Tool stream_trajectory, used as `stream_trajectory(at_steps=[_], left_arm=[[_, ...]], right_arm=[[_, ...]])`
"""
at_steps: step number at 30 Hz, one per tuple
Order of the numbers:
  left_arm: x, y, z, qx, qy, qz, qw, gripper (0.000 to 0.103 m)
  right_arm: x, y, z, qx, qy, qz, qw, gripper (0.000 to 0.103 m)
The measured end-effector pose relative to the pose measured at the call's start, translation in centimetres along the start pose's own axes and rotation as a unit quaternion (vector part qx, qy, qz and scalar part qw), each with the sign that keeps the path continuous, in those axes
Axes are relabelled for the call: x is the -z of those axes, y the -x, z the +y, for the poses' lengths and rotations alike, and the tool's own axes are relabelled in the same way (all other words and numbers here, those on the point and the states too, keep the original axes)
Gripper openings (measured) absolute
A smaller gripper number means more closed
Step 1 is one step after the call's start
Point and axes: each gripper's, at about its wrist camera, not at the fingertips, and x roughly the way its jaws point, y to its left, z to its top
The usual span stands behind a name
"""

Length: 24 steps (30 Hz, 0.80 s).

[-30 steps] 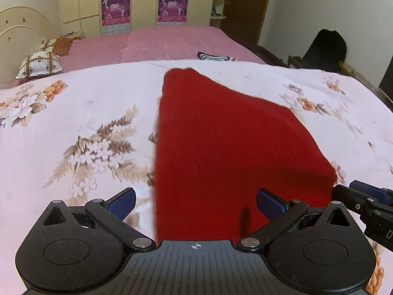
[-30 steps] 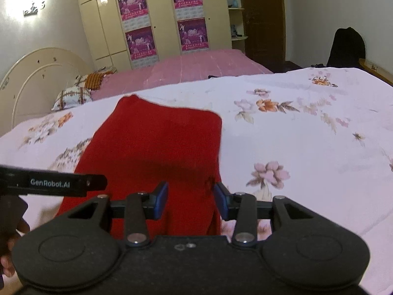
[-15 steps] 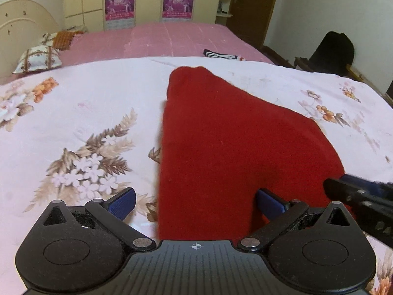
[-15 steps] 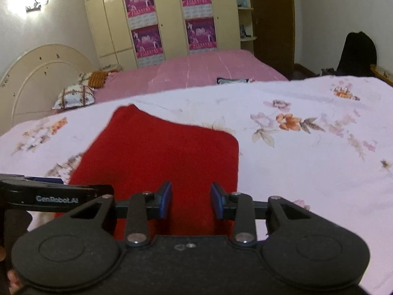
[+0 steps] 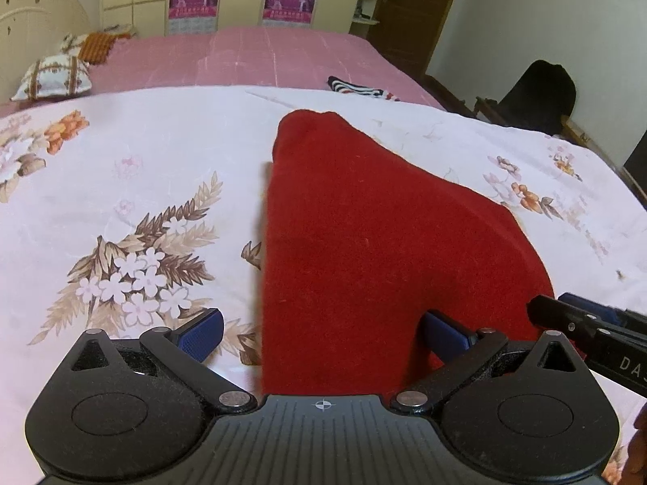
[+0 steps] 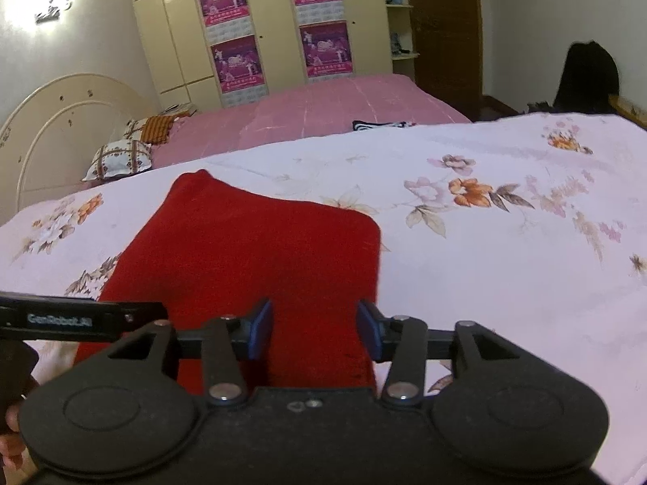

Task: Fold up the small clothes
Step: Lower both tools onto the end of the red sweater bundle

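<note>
The red garment (image 5: 364, 250) lies flat on the floral bedspread (image 5: 121, 186), near the front edge of the bed. Its long axis runs from near to far: the wide end is at the near side, under both tools, and it narrows to a rounded tip at the far end. In the left wrist view the left edge runs almost straight away from the camera, while the right edge slants out toward the near right corner.

The left tool (image 5: 323, 333) stands wide open over the near left part of the cloth. Its left pad is over bare bedspread and its right pad over red fabric, with the cloth's left edge between them. The right tool (image 6: 314, 329) sits at the near right corner of the garment; its jaws are opening, with red cloth between the pads, which do not press on it. Each tool's body shows at the edge of the other's view.

Beyond the bedspread lies a pink sheet (image 5: 250, 56), with a striped dark-and-white item (image 5: 356, 88) on it just past the garment's tip. Pillows (image 5: 52, 74) sit at the far left by a cream headboard (image 6: 60, 121). A wardrobe with purple posters (image 6: 323, 48) fills the far wall; a dark bag or coat (image 5: 538, 93) stands at far right.

The garment's near hem is hidden behind the tool bodies, so what kind of clothing it is cannot be told. A bit of a hand (image 6: 12, 440) is cut off at the lower left of the right wrist view.
</note>
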Motion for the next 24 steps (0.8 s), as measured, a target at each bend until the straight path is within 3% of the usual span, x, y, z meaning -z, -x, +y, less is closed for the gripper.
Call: stream_trajectory(at_steps=[2,5,9,13,16,19,24], left_arm=[[-0.1,0.0,0.1,0.002,0.000,0.000,1.0000,0.103],[-0.1,-0.2,0.2,0.005,-0.002,0.002,1.0000,0.103],[-0.2,-0.3,0.7,0.013,0.006,0.006,0.9999,0.103],[-0.2,0.8,1.0,0.003,-0.002,-0.015,0.9999,0.103],[-0.2,0.3,1.4,0.006,-0.002,-0.014,0.9999,0.103],[-0.2,-0.9,2.2,0.032,0.032,0.008,0.9989,0.103],[0.2,-1.9,2.7,0.062,0.058,0.015,0.9963,0.103]], right_arm=[[-0.1,-0.1,-0.6,-0.003,-0.014,0.004,1.000,0.050],[-0.2,-0.4,-1.2,-0.012,-0.034,0.012,0.999,0.062],[-0.2,-1.1,-1.9,-0.028,-0.057,0.025,0.998,0.062],[-0.1,-1.5,-3.0,-0.051,-0.095,0.036,0.993,0.062],[-0.1,-1.3,-2.9,-0.050,-0.090,0.030,0.994,0.063],[0.0,-1.9,-3.0,-0.039,-0.079,0.032,0.996,0.063],[0.4,-2.9,-4.2,-0.062,-0.121,0.052,0.989,0.068]])
